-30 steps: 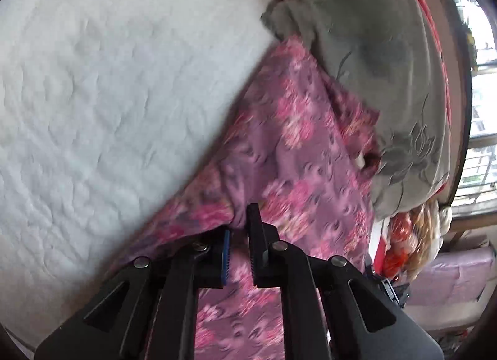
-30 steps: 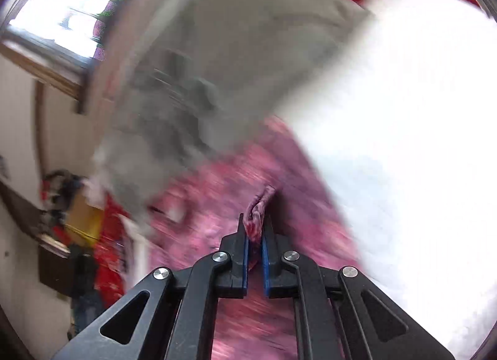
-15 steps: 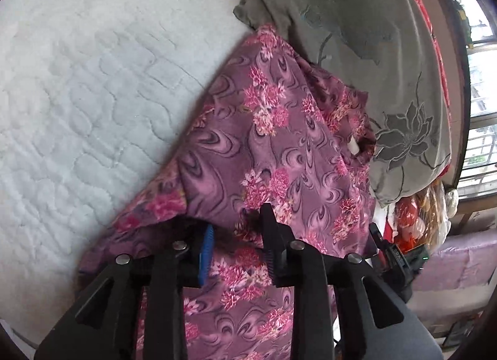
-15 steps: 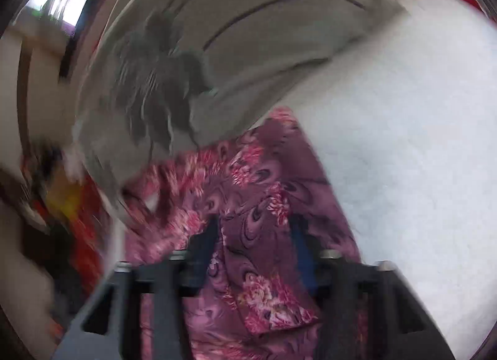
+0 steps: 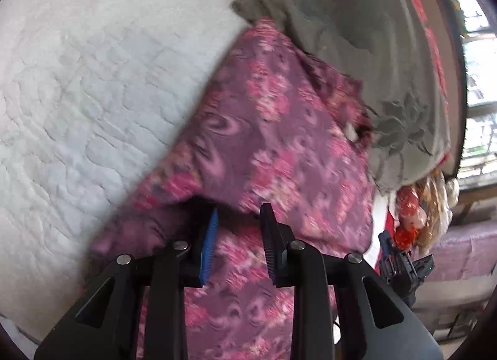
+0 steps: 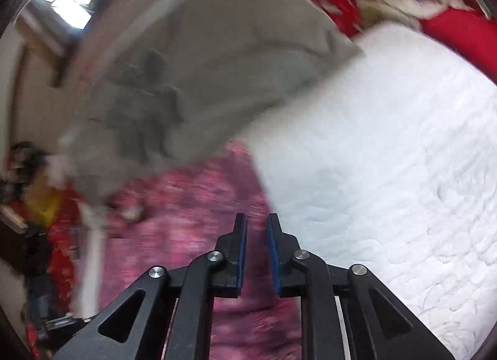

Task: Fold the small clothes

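Blurred floral garment (image 5: 279,130), edge perhaps under grey cloth (image 5: 357,34).

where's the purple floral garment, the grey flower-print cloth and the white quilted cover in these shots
purple floral garment (image 5: 273,142): left wrist view, middle of its spread fabric
grey flower-print cloth (image 5: 357,27): left wrist view, plain upper part
white quilted cover (image 6: 388,148): right wrist view, bare stitched surface

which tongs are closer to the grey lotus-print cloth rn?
Hard to call. Left tongs and right tongs are both open over the purple floral garment, each well short of the grey cloth ahead.
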A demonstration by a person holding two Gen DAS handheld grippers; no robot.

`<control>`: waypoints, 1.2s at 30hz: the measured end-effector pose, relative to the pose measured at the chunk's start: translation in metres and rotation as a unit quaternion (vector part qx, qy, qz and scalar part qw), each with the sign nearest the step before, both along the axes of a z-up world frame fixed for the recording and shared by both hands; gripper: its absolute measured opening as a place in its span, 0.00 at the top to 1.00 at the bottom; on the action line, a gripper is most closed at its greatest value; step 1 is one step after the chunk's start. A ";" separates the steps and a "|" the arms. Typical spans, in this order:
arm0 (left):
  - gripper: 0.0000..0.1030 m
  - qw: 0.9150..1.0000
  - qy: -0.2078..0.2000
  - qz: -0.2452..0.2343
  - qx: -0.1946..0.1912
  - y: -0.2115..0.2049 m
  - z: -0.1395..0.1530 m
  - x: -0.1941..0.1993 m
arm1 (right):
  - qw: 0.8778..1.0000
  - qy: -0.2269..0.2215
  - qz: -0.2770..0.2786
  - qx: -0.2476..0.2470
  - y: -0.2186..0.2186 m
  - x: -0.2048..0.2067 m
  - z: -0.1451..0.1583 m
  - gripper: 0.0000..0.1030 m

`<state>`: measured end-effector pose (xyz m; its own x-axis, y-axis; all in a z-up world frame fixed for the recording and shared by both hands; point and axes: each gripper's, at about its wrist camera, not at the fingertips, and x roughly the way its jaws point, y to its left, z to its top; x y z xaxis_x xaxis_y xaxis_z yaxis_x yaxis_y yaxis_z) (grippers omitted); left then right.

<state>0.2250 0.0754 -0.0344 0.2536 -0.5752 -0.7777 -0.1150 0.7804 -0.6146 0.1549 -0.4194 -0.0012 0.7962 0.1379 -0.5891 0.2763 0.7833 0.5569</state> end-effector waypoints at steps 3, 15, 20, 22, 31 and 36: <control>0.60 0.999 -0.010 -0.021 0.035 -0.020 -0.001 -0.001 | 0.998 -0.006 0.056 0.000 0.015 -0.007 0.003 0.74; 0.55 0.991 -0.001 -0.082 0.102 -0.037 0.000 -0.036 | 0.976 0.145 0.157 -0.039 0.037 -0.008 -0.024 0.77; 0.55 0.990 0.015 -0.099 0.098 -0.034 -0.002 -0.070 | 0.958 0.199 0.194 -0.075 0.054 -0.043 -0.030 0.68; 0.55 0.989 0.018 -0.108 0.102 -0.031 0.001 -0.083 | 0.950 0.205 0.210 -0.104 0.064 -0.063 -0.029 0.68; 0.53 0.984 0.066 -0.132 0.102 -0.006 -0.005 -0.141 | 0.944 0.217 0.221 -0.114 0.072 -0.147 -0.033 0.62; 0.53 0.981 0.077 -0.137 0.110 0.027 -0.007 -0.173 | 0.952 0.214 0.207 -0.072 0.056 -0.194 -0.036 0.55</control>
<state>0.0515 0.1026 -0.0417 -0.0166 -0.4194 -0.9076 0.0396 0.9068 -0.4198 -0.0392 -0.3630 -0.0372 0.3744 0.2810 -0.8837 0.1035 0.9344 0.3410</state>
